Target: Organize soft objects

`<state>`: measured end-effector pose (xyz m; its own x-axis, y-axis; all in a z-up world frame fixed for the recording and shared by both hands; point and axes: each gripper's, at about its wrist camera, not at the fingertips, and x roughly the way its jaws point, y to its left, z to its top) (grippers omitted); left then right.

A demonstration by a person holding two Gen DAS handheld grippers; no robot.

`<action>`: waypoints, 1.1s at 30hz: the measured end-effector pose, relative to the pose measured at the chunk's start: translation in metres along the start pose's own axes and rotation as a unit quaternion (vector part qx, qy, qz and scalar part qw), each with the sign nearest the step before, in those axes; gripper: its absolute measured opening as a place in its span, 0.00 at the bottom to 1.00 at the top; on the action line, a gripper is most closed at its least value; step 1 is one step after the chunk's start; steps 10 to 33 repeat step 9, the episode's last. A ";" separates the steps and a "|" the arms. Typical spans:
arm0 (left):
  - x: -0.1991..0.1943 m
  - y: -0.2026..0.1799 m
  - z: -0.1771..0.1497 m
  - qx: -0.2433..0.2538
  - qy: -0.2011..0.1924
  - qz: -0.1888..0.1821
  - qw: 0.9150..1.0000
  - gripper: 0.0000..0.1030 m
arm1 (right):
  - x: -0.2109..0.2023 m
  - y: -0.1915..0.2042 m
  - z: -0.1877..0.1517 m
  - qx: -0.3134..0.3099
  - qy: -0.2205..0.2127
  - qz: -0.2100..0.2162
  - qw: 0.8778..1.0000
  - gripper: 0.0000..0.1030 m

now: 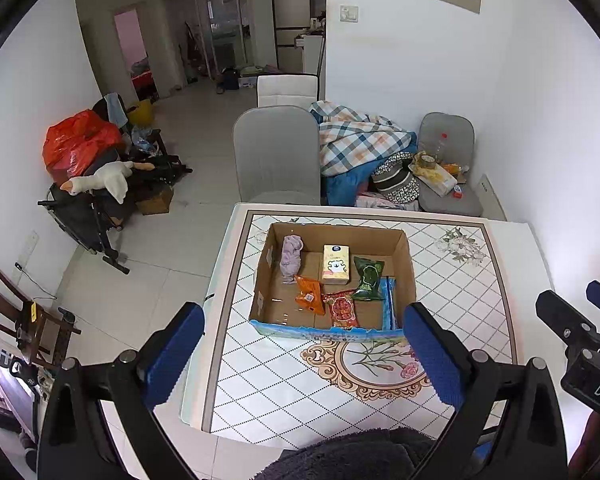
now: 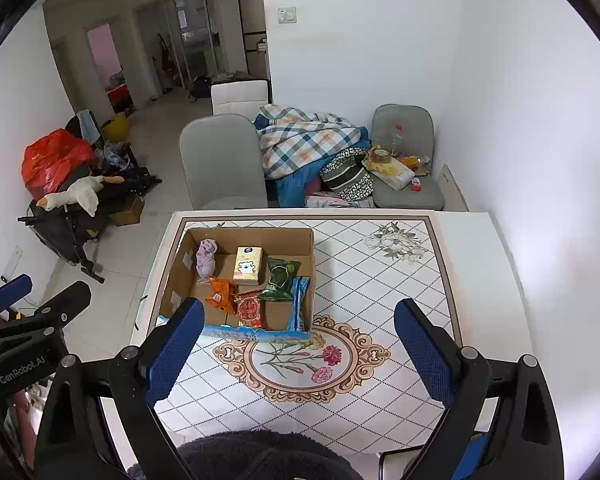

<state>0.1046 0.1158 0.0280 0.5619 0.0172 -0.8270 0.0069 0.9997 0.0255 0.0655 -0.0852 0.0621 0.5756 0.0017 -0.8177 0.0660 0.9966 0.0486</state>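
An open cardboard box stands on the patterned table. Inside lie a lilac cloth, a yellow tissue pack, a green snack bag, an orange packet, a red packet and a blue packet. My left gripper is open and empty, held above the table's near side in front of the box. My right gripper is open and empty, to the right of the left one.
A grey chair stands behind the table. A plaid blanket pile and a second cluttered chair are at the back wall. A dark fuzzy item is at the bottom edge.
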 end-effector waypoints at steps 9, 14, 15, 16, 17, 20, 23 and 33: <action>-0.003 0.000 0.002 0.000 -0.007 0.003 1.000 0.99 | 0.000 0.000 0.000 0.000 0.001 0.003 1.000 0.95; -0.003 0.000 0.002 0.000 -0.007 0.003 1.000 0.99 | 0.000 0.000 0.000 0.000 0.001 0.003 1.000 0.95; -0.003 0.000 0.002 0.000 -0.007 0.003 1.000 0.99 | 0.000 0.000 0.000 0.000 0.001 0.003 1.000 0.95; -0.003 0.000 0.002 0.000 -0.007 0.003 1.000 0.99 | 0.000 0.000 0.000 0.000 0.001 0.003 1.000 0.95; -0.003 0.000 0.002 0.000 -0.007 0.003 1.000 0.99 | 0.000 0.000 0.000 0.000 0.001 0.003 1.000 0.95; -0.003 0.000 0.002 0.000 -0.007 0.003 1.000 0.99 | 0.000 0.000 0.000 0.000 0.001 0.003 1.000 0.95; -0.003 0.000 0.002 0.000 -0.007 0.003 1.000 0.99 | 0.000 0.000 0.000 0.000 0.001 0.003 1.000 0.95; -0.003 0.000 0.002 0.000 -0.007 0.003 1.000 0.99 | 0.000 0.000 0.000 0.000 0.001 0.003 1.000 0.95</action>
